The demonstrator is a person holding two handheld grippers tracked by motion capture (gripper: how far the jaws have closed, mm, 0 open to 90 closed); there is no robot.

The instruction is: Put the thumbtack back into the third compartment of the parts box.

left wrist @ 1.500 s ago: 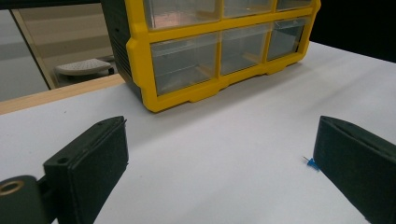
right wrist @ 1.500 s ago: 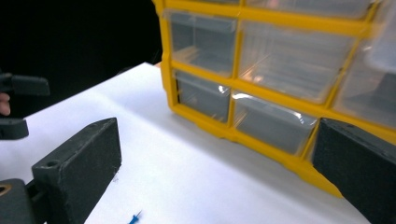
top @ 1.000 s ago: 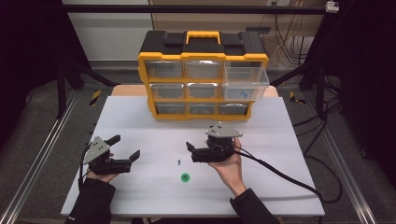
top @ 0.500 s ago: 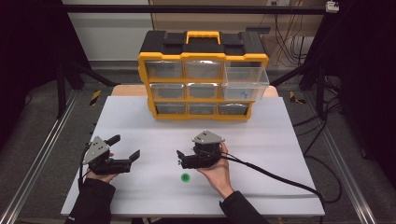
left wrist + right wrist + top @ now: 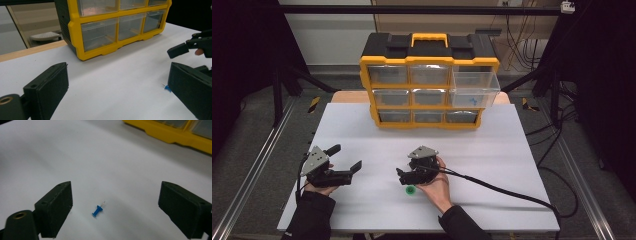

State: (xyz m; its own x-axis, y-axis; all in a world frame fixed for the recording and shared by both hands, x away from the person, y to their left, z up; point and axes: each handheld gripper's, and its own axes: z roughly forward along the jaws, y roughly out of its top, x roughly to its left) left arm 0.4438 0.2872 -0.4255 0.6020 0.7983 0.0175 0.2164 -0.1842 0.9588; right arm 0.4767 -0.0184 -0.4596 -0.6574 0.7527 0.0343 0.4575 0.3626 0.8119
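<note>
A small blue pushpin [image 5: 98, 210] lies on its side on the white table [image 5: 120, 157]. My right gripper [image 5: 116, 202] hovers low over it, open, with the pin between its jaws and apart from both pads. Those jaws have just been closing a little. In the high view the right gripper [image 5: 401, 173] points left at the table's front middle. From the left gripper view the same pushpin [image 5: 167, 87] shows beside my right jaw. My left gripper [image 5: 345, 157] rests open at the front left with nothing in it.
A yellow and black drawer organizer [image 5: 429, 82] stands at the back of the table, its right middle drawer [image 5: 474, 90] pulled out with something blue inside. A green dot [image 5: 410, 190] marks the table just in front of the right gripper. A black cable [image 5: 512, 192] trails right.
My right gripper has moved left and down toward the front of the table, ending over the pushpin. The left gripper has stayed where it was.
</note>
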